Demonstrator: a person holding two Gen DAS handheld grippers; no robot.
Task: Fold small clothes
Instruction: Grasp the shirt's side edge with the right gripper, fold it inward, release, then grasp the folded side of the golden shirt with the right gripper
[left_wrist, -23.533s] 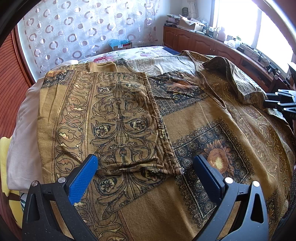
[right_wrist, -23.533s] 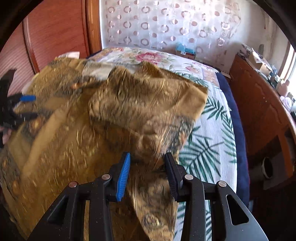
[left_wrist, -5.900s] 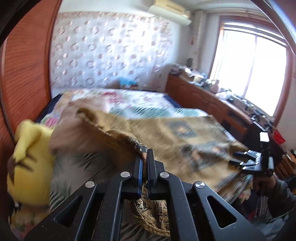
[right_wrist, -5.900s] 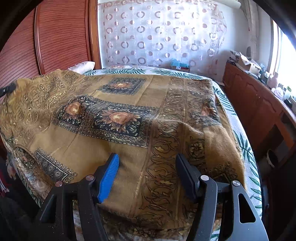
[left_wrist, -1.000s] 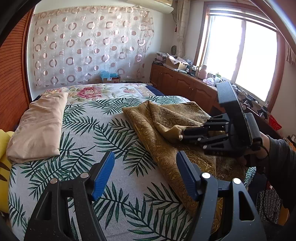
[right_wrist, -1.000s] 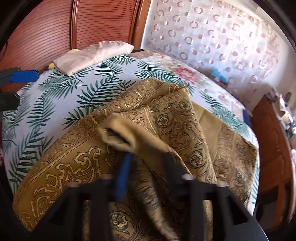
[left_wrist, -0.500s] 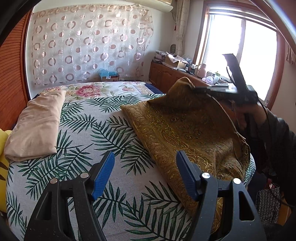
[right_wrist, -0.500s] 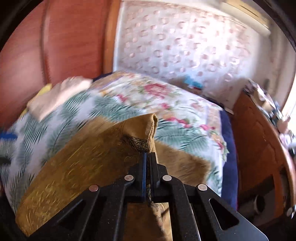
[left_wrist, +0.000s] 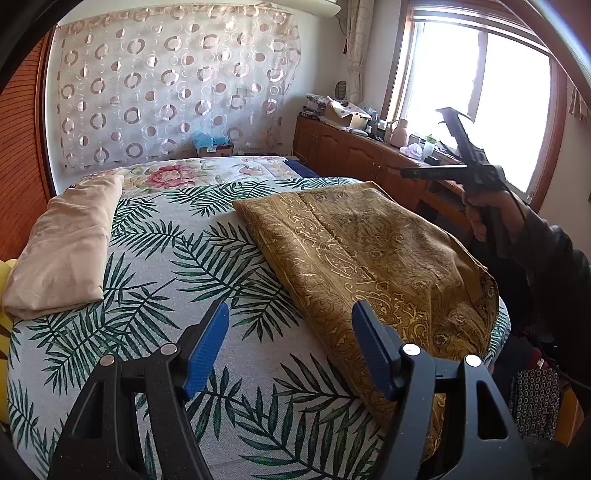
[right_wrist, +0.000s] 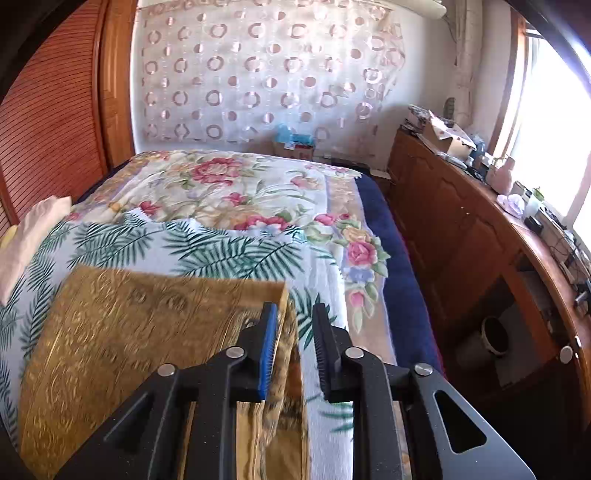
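Observation:
A mustard-gold patterned cloth (left_wrist: 369, 254) lies folded on the right side of the bed; it also shows in the right wrist view (right_wrist: 140, 332). My left gripper (left_wrist: 290, 347) is open and empty, above the palm-leaf bedspread (left_wrist: 207, 258) just left of the cloth's near edge. My right gripper (right_wrist: 293, 343) is open a little and holds nothing, above the cloth's far right corner. In the left wrist view the right gripper (left_wrist: 448, 168) is raised above the bed's right side, held by a hand.
A folded beige cloth (left_wrist: 70, 243) lies at the bed's left. A floral quilt (right_wrist: 243, 192) covers the far part of the bed. A wooden sideboard (right_wrist: 480, 243) with clutter runs along the right under the window. A red-brown wardrobe (right_wrist: 51, 122) stands at left.
My right gripper was shut on a lifted fold of the gold cloth; it has let go and opened, and the cloth has dropped flat on the bed. The left gripper has barely moved.

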